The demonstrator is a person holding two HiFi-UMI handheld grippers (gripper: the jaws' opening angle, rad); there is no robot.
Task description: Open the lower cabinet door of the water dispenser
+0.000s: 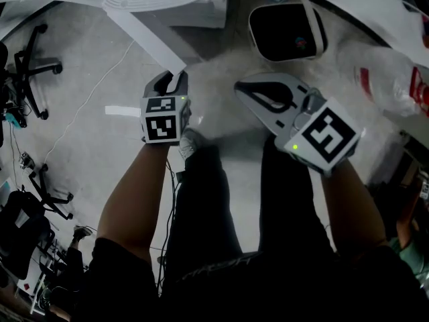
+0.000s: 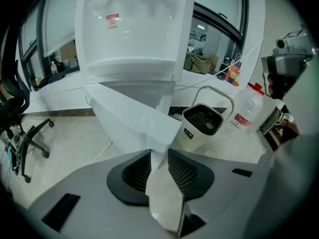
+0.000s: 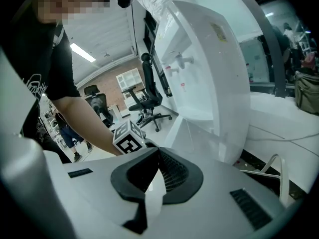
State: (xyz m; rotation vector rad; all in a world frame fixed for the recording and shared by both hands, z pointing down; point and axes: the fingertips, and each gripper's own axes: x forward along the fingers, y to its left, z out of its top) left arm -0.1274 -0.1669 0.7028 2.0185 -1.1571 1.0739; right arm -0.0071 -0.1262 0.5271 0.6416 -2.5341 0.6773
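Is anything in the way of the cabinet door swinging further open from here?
Nothing visible does. The left gripper holds the cabinet door by its free edge; only a thin cable lies on the floor beyond it.

Fingers point(image 2: 187, 173) pinching cabinet door point(image 2: 130, 118), dispenser point(image 2: 129, 34) behind

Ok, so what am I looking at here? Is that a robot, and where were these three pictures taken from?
No robot. A person wears a camera on the head that looks down, and holds a grey two-jaw gripper in each hand. Each gripper carries its own camera, which gives the other two pictures. The left gripper is clamped on the edge of the white lower cabinet door, swung open from the tall white water dispenser. The right gripper holds nothing; its jaws look closed. On the pale floor stand a white box-shaped container with a dark top and a clear plastic bottle with a red label.
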